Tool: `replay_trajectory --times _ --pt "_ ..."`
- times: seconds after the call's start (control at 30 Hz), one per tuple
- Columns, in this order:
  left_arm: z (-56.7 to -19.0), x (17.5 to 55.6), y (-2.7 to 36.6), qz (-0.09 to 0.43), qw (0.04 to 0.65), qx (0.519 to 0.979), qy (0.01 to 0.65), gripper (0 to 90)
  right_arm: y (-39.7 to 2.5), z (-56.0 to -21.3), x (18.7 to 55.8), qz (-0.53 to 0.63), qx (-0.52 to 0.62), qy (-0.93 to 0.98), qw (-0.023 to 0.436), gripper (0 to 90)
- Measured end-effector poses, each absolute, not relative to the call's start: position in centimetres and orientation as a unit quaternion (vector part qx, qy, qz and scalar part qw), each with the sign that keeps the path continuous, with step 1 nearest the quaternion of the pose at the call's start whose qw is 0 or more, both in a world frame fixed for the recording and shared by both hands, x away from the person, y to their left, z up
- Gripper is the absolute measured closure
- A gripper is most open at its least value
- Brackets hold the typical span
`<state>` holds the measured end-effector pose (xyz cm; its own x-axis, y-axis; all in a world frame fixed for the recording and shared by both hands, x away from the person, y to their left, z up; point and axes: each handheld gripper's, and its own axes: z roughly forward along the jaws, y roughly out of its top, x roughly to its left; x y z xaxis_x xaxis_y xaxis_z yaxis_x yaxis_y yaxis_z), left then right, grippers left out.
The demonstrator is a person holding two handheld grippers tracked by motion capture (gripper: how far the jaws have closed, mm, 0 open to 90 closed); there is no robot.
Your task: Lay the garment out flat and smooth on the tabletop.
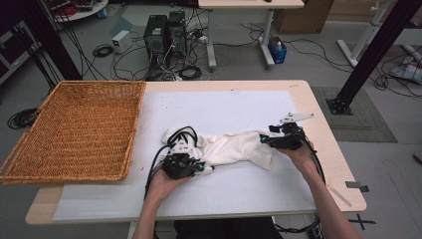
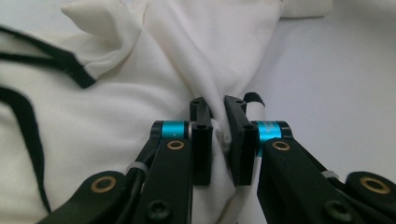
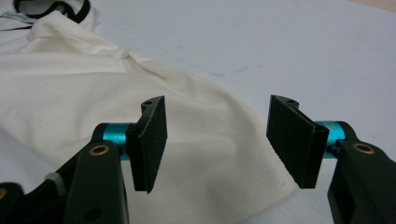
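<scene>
A person sits at a tabletop (image 1: 318,144) covered by a pale sheet (image 1: 224,109), holding a set of tongs in each hand. A crumpled white garment (image 1: 234,147) with black trim lies on the sheet near the middle of the tabletop, stretched roughly from left to right between the two hands. The left tongs (image 1: 199,167) rest at the garment's left end, near the front edge; in the left gripper view the left tongs (image 2: 218,133) are nearly closed, pinching a bunched fold of the white garment (image 2: 187,60) between their jaws. The black trim (image 2: 70,70) runs along a raised edge of cloth to the left of that pinch. The right tongs (image 1: 266,140) sit at the garment's right end. In the right gripper view the right tongs (image 3: 217,140) stand wide apart, holding nothing, with the smooth right end of the garment (image 3: 84,102) lying flat on the sheet beneath and beyond them. A large woven wicker basket (image 1: 74,129) sits on the left part of the tabletop, well apart from the garment. Beyond the tabletop, the floor carries computer towers (image 1: 166,35) and loose cables (image 1: 189,72).
</scene>
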<state>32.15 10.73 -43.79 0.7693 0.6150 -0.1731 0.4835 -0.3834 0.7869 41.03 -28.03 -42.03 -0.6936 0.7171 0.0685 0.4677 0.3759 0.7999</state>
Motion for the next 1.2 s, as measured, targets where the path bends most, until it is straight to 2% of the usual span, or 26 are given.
replay_trajectory --times 0.03,0.07,0.1,0.23,0.27,0.3,0.33,0.37,0.43,0.47,0.53,0.57,0.67,0.7,0.77,0.83,0.9,0.93,0.97,1.03,1.1,1.2 --pt "-43.7 31.9 11.2 0.089 0.449 0.821 0.340 73.6 -27.4 -42.1 41.2 0.424 0.354 0.822 0.142 39.0" --pt "-43.4 31.8 11.7 0.105 0.454 0.812 0.353 55.6 -25.0 -42.3 41.5 0.416 0.316 0.842 0.135 39.0" --pt "-43.0 31.7 12.2 0.118 0.467 0.795 0.368 53.3 -24.2 -42.3 41.7 0.413 0.303 0.848 0.136 39.0" --pt "-42.4 31.5 12.6 0.147 0.488 0.769 0.387 51.5 -21.1 -43.1 43.2 0.399 0.276 0.867 0.115 41.2" --pt "-42.2 31.5 12.8 0.155 0.489 0.765 0.391 51.1 -20.1 -44.0 44.1 0.374 0.270 0.882 0.092 57.4" --pt "-42.1 31.4 12.9 0.160 0.491 0.760 0.394 51.1 -20.1 -44.0 44.1 0.374 0.270 0.882 0.092 57.4" --pt "-42.0 31.4 13.1 0.165 0.495 0.754 0.400 51.1 -19.9 -44.2 44.2 0.369 0.267 0.886 0.087 61.2" --pt "-42.0 31.4 13.3 0.168 0.498 0.749 0.404 51.1 -19.9 -44.3 44.3 0.377 0.267 0.884 0.079 70.4" --pt "-41.9 31.5 13.6 0.171 0.500 0.744 0.410 51.1 -20.6 -43.8 44.1 0.359 0.273 0.885 0.114 83.4" --pt "-41.9 31.6 13.6 0.171 0.500 0.743 0.411 51.1 -20.6 -43.8 44.1 0.359 0.273 0.885 0.114 83.4" --pt "-41.8 31.8 13.4 0.172 0.502 0.743 0.407 51.2 -22.7 -43.4 44.1 0.341 0.306 0.875 0.157 84.4" --pt "-41.8 31.8 13.4 0.172 0.502 0.743 0.407 51.1 -22.7 -43.4 44.1 0.341 0.306 0.875 0.157 84.4" --pt "-41.8 32.1 12.9 0.175 0.504 0.742 0.405 51.1 -28.5 -43.2 44.2 0.353 0.406 0.823 0.183 84.6" --pt "-41.8 32.2 12.8 0.176 0.503 0.744 0.403 51.1 -28.5 -43.2 44.2 0.353 0.406 0.823 0.183 84.6" --pt "-42.0 32.4 12.6 0.178 0.500 0.744 0.406 48.5 -32.9 -43.8 43.4 0.313 0.468 0.797 0.220 84.7" --pt "-42.0 32.5 12.5 0.176 0.500 0.743 0.409 48.3 -34.5 -44.0 42.8 0.327 0.488 0.780 0.215 83.9" --pt "-42.1 32.6 12.2 0.171 0.504 0.743 0.406 48.3 -34.7 -43.6 42.1 0.330 0.476 0.784 0.224 76.3" --pt "-42.1 32.7 11.9 0.166 0.506 0.744 0.404 48.3 -34.7 -43.6 42.1 0.330 0.476 0.784 0.224 76.3" --pt "-42.2 33.0 11.0 0.156 0.513 0.744 0.398 46.3 -34.0 -42.8 41.6 0.361 0.453 0.784 0.224 64.6" --pt "-42.1 33.1 10.4 0.153 0.514 0.746 0.395 44.8 -33.7 -42.6 41.5 0.371 0.445 0.783 0.225 62.2" --pt "-42.1 33.4 8.5 0.147 0.518 0.748 0.388 40.0 -32.4 -41.7 41.0 0.394 0.426 0.781 0.231 52.5" --pt "-42.2 33.9 5.9 0.153 0.507 0.757 0.382 37.0 -32.1 -41.3 40.6 0.401 0.420 0.781 0.230 50.9"
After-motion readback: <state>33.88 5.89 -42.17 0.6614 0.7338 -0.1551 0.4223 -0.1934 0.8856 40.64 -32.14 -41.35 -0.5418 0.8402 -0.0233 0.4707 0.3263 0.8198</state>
